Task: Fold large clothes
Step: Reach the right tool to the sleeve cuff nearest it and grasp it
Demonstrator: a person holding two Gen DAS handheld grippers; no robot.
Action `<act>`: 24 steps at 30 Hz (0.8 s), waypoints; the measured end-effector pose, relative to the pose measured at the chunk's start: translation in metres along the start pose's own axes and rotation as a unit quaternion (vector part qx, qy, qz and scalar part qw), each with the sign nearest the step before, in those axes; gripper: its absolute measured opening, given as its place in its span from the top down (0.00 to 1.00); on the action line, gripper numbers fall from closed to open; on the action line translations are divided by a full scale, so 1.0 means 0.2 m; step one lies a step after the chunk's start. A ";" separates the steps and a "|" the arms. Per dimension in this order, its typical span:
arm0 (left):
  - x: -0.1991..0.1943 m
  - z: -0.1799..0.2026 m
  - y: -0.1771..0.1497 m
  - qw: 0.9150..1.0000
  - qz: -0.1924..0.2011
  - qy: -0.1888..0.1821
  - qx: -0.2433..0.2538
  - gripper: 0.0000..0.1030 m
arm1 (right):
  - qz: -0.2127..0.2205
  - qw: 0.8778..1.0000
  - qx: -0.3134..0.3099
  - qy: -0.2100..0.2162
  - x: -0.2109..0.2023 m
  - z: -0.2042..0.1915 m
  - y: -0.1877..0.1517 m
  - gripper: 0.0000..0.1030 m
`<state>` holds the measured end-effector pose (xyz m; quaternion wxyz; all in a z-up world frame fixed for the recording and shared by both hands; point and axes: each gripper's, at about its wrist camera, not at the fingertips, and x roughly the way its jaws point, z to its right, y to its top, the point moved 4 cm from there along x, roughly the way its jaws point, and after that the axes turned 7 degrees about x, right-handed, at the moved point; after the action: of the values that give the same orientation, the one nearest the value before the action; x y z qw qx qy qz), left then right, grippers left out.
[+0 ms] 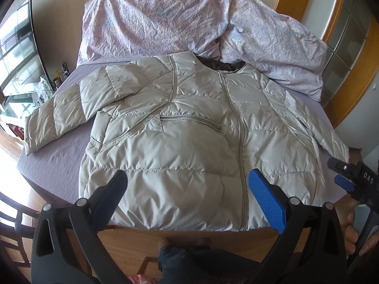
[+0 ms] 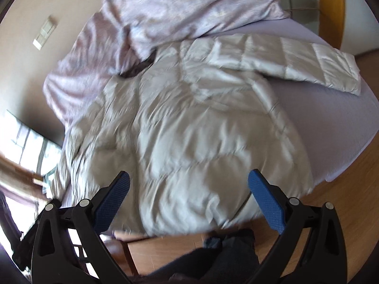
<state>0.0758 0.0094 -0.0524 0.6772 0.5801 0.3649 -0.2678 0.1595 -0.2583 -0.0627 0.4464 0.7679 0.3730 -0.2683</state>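
Note:
A pale grey quilted puffer jacket lies front up on a bed with a lilac sheet, zip closed, collar toward the pillows. Its left sleeve stretches out to the left in the left wrist view; the other sleeve reaches right in the right wrist view, which is blurred. My left gripper is open and empty above the jacket's hem. My right gripper is open and empty above the hem too; it also shows at the right edge of the left wrist view.
A crumpled floral duvet is heaped at the head of the bed. A wooden bed frame edge runs under the hem. A window and cluttered low shelf stand at the left, a wooden-framed door at the right.

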 end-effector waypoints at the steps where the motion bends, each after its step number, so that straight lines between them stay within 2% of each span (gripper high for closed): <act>1: 0.01 0.00 0.01 1.000 -0.001 0.002 -0.002 0.02 | 0.007 1.000 0.010 -0.006 0.02 0.05 0.05 0.01; 4: 0.06 0.01 0.04 1.000 -0.006 0.009 -0.009 0.02 | 0.020 0.999 0.028 -0.024 0.07 0.20 0.19 0.01; 9: 0.12 0.04 0.10 1.000 -0.014 0.014 -0.014 0.02 | 0.024 0.993 0.083 -0.081 0.16 0.59 0.43 0.02; 14: 0.17 0.08 0.14 0.999 -0.020 0.017 -0.019 0.02 | 0.023 0.982 0.136 -0.131 0.19 0.93 0.64 0.06; 19: 0.20 0.12 0.17 0.999 -0.025 0.017 -0.023 0.02 | 0.045 0.962 0.193 -0.186 0.13 1.28 0.82 0.09; 23: 0.21 0.16 0.17 0.999 -0.027 0.018 -0.028 0.02 | 0.046 0.954 0.207 -0.213 0.13 1.47 0.91 0.10; 24: 0.22 0.17 0.17 0.999 -0.029 0.019 -0.029 0.02 | 0.040 0.953 0.213 -0.214 0.15 1.52 0.92 0.13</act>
<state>0.1348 -0.0159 -0.0645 0.6789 0.5545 0.4015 -0.2655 0.3024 -0.5769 -0.1336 0.3523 0.7839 0.1725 -0.4812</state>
